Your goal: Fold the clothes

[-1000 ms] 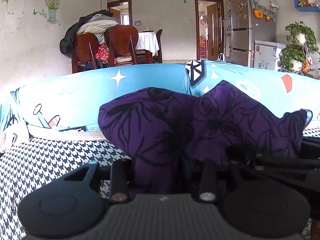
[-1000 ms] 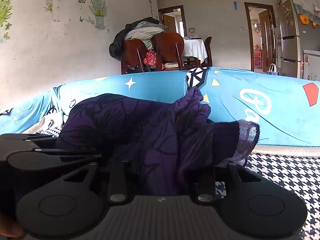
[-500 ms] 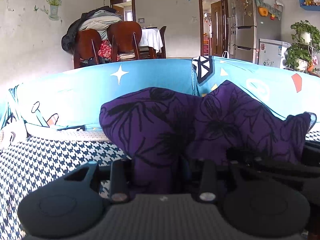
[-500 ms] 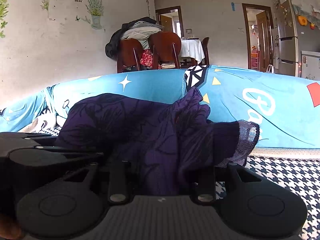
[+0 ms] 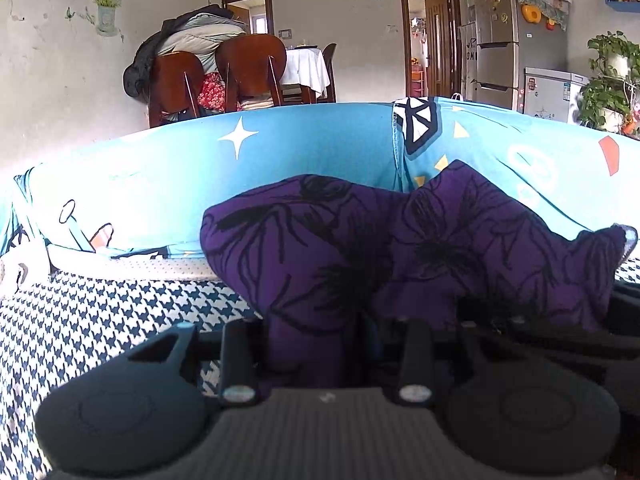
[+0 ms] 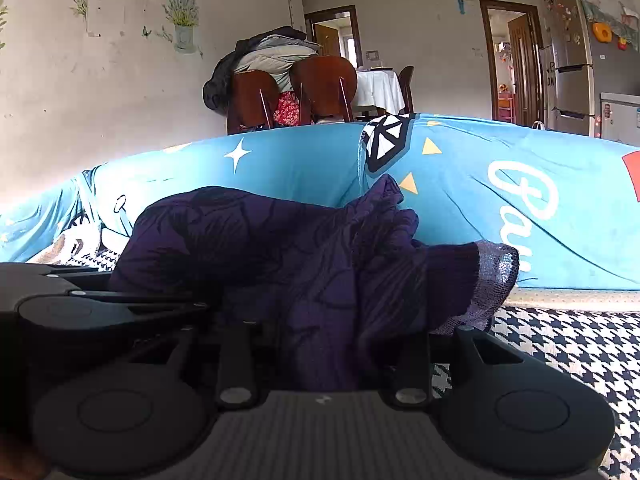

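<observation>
I have the purple garment with a black floral print (image 5: 400,248) bunched up between both tools, above the black-and-white houndstooth cover (image 5: 80,320) in front of the bright blue printed sofa back (image 5: 300,148). My left gripper (image 5: 324,344) is clamped on a thick wad of the fabric, jaws partly closed around it. My right gripper (image 6: 324,344) is likewise pinched on a fold of the same cloth (image 6: 320,264) (its sheer lilac hem (image 6: 496,276) droops off to the right). The two tools sit just beside each other, the cloth humped between them.
</observation>
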